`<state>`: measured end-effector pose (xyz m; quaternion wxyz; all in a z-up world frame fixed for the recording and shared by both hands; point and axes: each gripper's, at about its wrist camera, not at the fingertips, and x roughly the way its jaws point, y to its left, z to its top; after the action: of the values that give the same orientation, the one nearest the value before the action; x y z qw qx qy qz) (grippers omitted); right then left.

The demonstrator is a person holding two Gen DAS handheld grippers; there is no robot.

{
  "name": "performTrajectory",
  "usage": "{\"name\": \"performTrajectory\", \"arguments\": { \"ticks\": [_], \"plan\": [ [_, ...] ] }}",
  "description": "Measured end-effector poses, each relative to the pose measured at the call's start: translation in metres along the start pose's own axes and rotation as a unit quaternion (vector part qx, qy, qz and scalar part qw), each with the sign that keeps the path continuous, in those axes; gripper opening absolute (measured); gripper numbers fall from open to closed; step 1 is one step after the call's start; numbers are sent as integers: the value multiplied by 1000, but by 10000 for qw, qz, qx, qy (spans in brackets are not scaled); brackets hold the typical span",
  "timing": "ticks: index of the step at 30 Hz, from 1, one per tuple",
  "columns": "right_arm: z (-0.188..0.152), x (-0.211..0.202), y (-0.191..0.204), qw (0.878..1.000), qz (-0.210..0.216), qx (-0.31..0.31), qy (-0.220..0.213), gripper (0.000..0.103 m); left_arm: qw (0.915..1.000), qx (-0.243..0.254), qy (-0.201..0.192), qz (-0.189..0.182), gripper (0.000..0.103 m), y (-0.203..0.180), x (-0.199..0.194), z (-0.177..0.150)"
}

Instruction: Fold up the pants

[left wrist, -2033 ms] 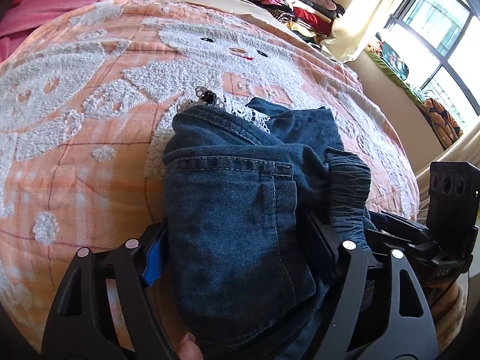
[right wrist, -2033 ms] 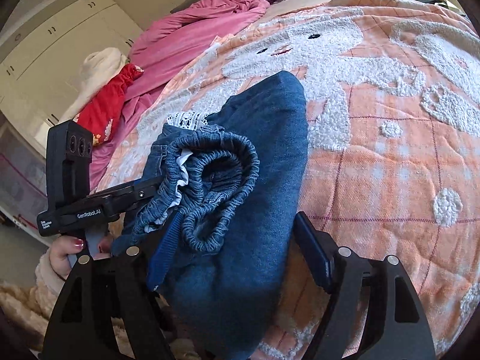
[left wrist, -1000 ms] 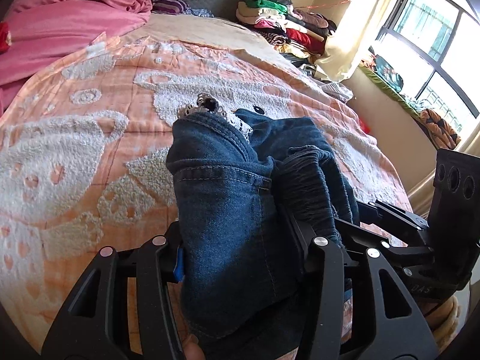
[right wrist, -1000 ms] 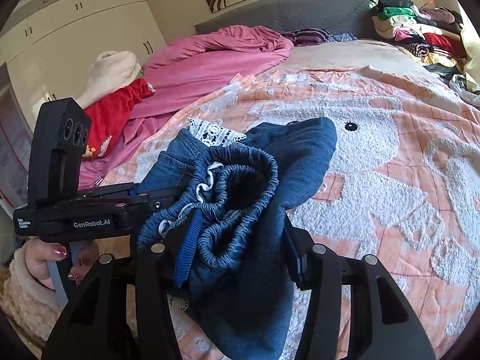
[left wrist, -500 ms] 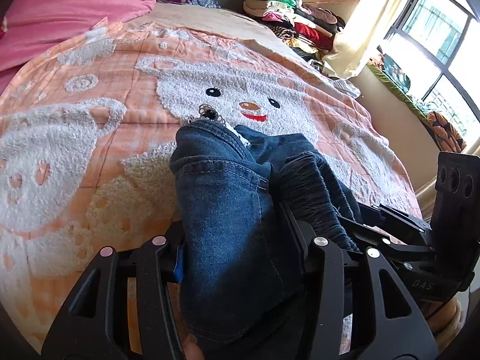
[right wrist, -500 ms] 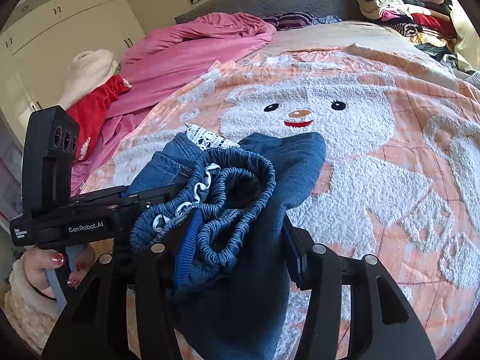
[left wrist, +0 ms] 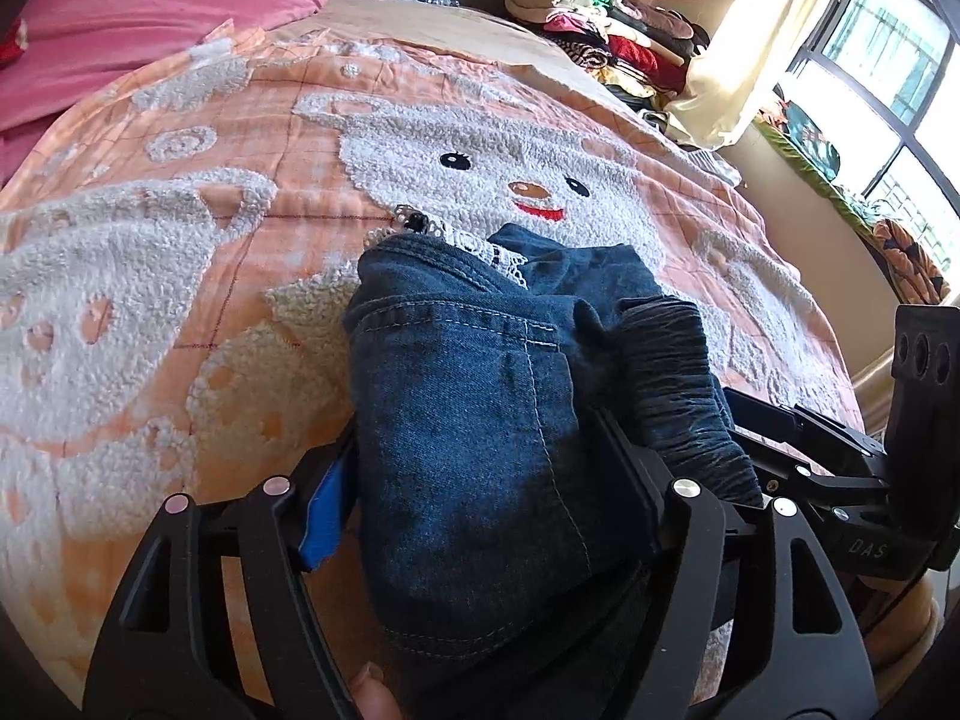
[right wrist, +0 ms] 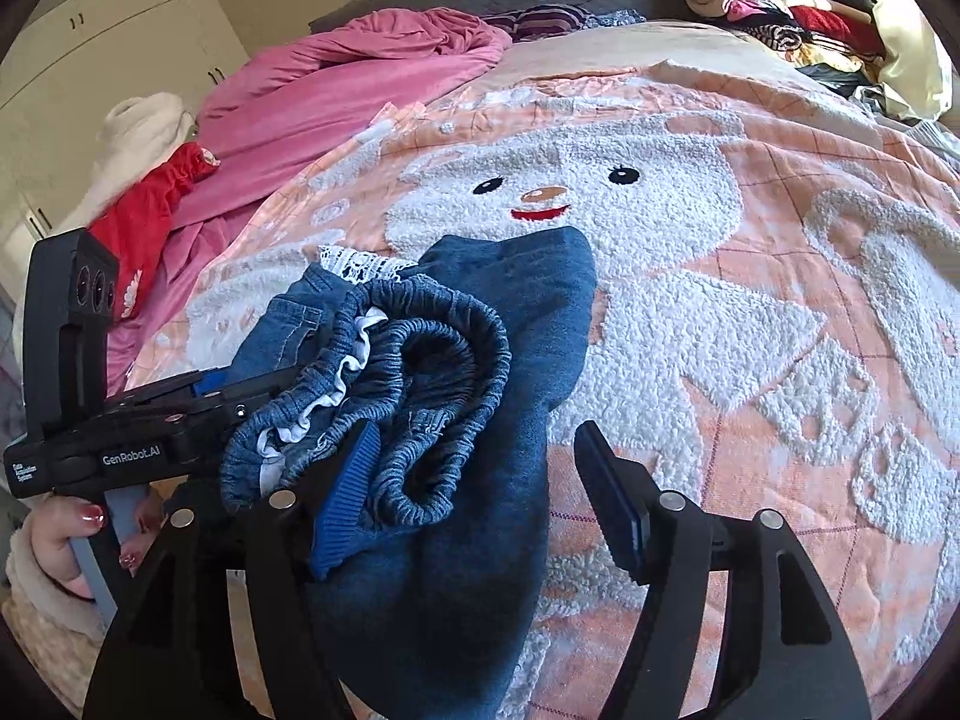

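Note:
The folded dark blue denim pants (left wrist: 480,432) with a white lace trim lie in a thick bundle on the peach bear-pattern blanket (left wrist: 180,240). My left gripper (left wrist: 474,480) is open, its fingers standing either side of the bundle's left part. In the right wrist view the pants (right wrist: 480,396) show their gathered elastic waistband on top. My right gripper (right wrist: 480,474) is open, the left finger under the waistband, the right finger apart from the cloth. The left gripper's body (right wrist: 120,438) shows at the left.
A pink duvet (right wrist: 360,78) and red cloth (right wrist: 144,216) lie at the bed's far left. A stack of folded clothes (left wrist: 600,18) sits at the far right by the curtain (left wrist: 750,42) and window. The right gripper's body (left wrist: 870,468) is close on the right.
Both grippers were shut on the bundle and carried it forward over the bear's face. Now both have opened and the bundle rests lower on the blanket.

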<state>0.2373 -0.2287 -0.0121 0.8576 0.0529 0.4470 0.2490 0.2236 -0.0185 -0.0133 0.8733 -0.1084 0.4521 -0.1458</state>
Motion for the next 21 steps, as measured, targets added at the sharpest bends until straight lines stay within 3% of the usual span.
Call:
{"name": "performTrajectory", "arguments": {
  "ticks": [7, 9, 21],
  "plan": [
    [-1, -28, 4, 9993, -170, -20, -334, 78, 9996, 83, -256, 66, 84, -4, -26, 2],
    [-2, -38, 5, 9988, -249, -15, -432, 88, 9993, 85, -336, 105, 91, -5, -36, 2],
    [-31, -87, 30, 9946, -527, -309, -838, 89, 9961, 317, -759, 321, 93, -21, -89, -29]
  ]
}}
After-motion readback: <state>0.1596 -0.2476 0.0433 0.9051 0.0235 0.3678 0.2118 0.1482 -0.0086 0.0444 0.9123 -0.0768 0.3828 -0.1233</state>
